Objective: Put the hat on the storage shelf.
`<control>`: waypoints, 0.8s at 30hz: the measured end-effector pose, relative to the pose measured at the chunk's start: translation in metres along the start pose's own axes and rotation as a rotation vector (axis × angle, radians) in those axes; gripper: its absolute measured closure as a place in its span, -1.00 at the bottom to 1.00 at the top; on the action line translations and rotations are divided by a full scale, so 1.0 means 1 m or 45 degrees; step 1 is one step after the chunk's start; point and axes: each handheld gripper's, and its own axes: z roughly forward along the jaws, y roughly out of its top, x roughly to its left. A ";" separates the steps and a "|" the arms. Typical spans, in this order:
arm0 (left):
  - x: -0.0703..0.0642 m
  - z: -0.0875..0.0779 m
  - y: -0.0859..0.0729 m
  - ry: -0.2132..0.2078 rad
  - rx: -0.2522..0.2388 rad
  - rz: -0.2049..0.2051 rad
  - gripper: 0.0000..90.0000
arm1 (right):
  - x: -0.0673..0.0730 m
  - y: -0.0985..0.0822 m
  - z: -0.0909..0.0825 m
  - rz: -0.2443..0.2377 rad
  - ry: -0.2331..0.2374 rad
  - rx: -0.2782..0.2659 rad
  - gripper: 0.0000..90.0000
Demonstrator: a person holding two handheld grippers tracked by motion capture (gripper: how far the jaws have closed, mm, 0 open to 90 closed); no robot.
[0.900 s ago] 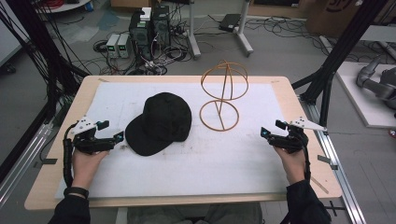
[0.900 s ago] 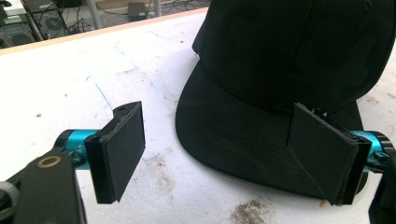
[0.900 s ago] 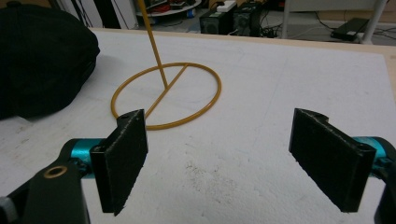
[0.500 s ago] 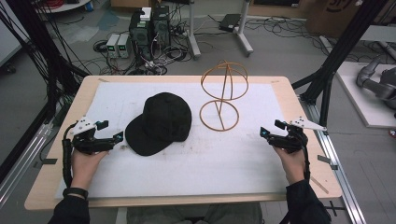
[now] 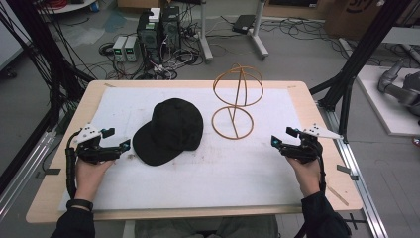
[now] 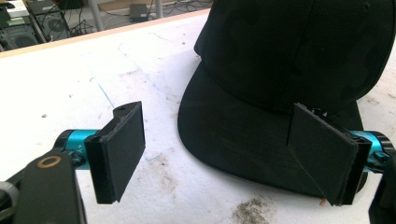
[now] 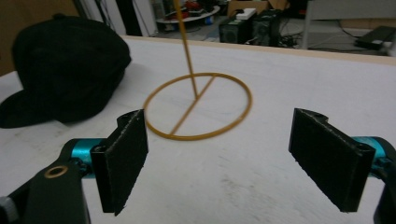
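The black cap (image 5: 171, 130) lies on the tabletop (image 5: 317, 106), just left of the wire stand (image 5: 235, 106). The left tool (image 5: 115, 140) and right tool (image 5: 281, 138) are both spread, empty; seemingly nothing is started.

The person's two forearms came in from the bottom of the high view, in dark sleeves. The left hand (image 5: 88, 171) lay low on the left side and held the left gripper (image 5: 117, 140), which pointed to the right. Its two black jaws stood wide apart with nothing between them (the left gripper view showed the gap well). A dark band sat on the left wrist. The right hand (image 5: 308, 171) held the right gripper (image 5: 282, 137) on the right side, pointing left. Its jaws stood wide apart too, holding nothing.
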 end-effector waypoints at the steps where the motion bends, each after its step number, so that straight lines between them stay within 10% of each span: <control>1: 0.000 0.000 0.000 0.000 -0.001 -0.001 -0.57 | 0.003 0.001 0.001 -0.002 0.016 -0.001 -0.54; 24: -0.001 -0.001 0.000 -0.016 0.017 0.001 -0.57 | 0.100 0.029 0.071 -0.145 0.379 -0.028 -0.38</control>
